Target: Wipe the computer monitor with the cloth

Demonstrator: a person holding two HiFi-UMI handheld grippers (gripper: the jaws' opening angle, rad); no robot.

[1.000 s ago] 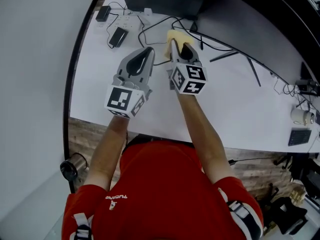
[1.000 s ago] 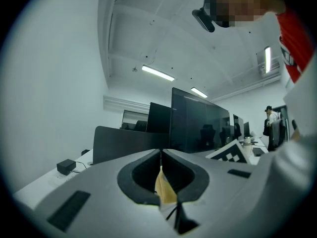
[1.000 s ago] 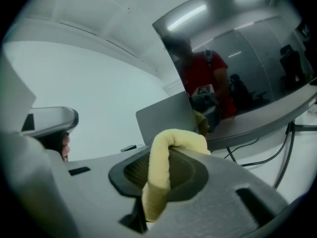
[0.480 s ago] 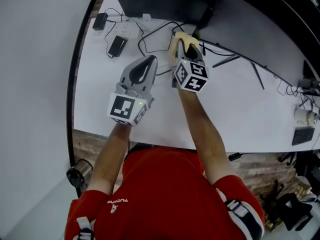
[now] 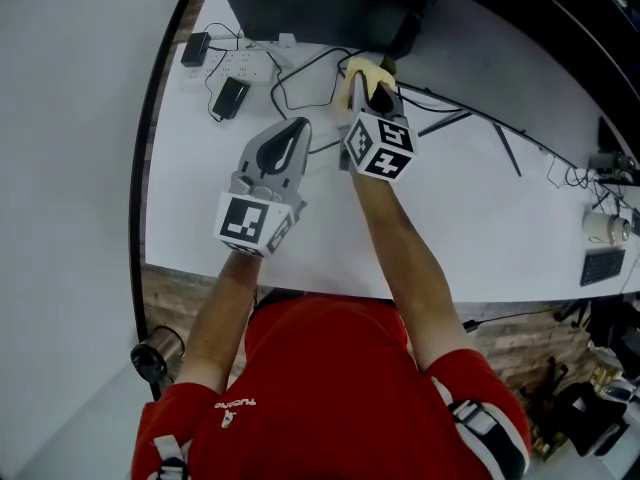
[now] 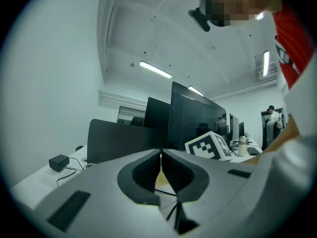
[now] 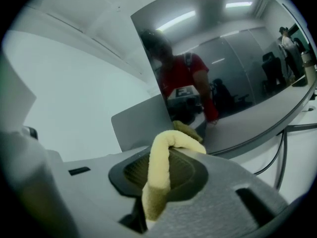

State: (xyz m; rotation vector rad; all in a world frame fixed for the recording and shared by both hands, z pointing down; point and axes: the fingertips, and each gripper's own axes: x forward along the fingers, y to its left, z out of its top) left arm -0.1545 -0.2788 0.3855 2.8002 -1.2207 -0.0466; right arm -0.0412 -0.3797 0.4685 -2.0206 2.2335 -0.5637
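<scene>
The black monitor (image 5: 320, 8) stands at the far edge of the white desk (image 5: 480, 208); its dark glossy screen (image 7: 233, 63) fills the right gripper view and mirrors the room. My right gripper (image 5: 365, 76) is shut on the yellow cloth (image 7: 161, 172), which loops up between its jaws close to the screen's lower edge; the same cloth (image 5: 362, 70) shows at the monitor's base in the head view. My left gripper (image 5: 288, 136) hangs over the desk to the left of the right one, jaws closed together and empty; the monitor (image 6: 190, 120) rises ahead of it.
A power strip (image 5: 243, 63), a black adapter (image 5: 230, 98) and another (image 5: 194, 48) lie at the desk's far left, with black cables (image 5: 300, 68) trailing toward the monitor. A cable (image 5: 510, 148) crosses the right side. A mug (image 5: 605, 228) sits far right.
Both grippers have moved forward toward the monitor; the right one has carried the cloth up to the screen's lower edge. The grip on the cloth is unchanged.
</scene>
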